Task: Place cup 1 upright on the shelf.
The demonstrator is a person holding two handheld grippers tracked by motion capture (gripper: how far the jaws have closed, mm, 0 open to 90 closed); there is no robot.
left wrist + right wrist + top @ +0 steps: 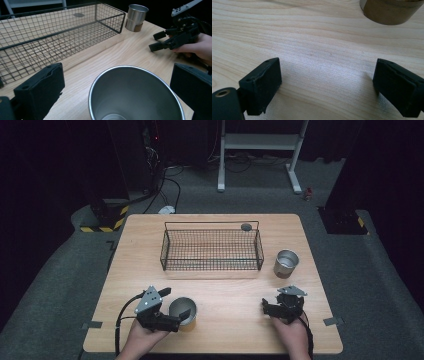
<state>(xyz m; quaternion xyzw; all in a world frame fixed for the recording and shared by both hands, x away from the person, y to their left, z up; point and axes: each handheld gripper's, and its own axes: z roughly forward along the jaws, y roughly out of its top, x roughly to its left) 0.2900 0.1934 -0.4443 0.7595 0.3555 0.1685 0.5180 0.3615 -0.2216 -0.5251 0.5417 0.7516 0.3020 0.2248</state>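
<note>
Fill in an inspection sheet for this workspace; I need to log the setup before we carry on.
Surface: wooden table, bare between items.
Job's things: near steel cup upright between the open jaws of the left gripper; far steel cup upright beside the wire basket.
Clutter: small grey disc behind the basket.
Grippers: left gripper open; right gripper open, holding nothing.
Cables: black cable trailing from the left gripper.
Surroundings: grey carpet, white stand.
</note>
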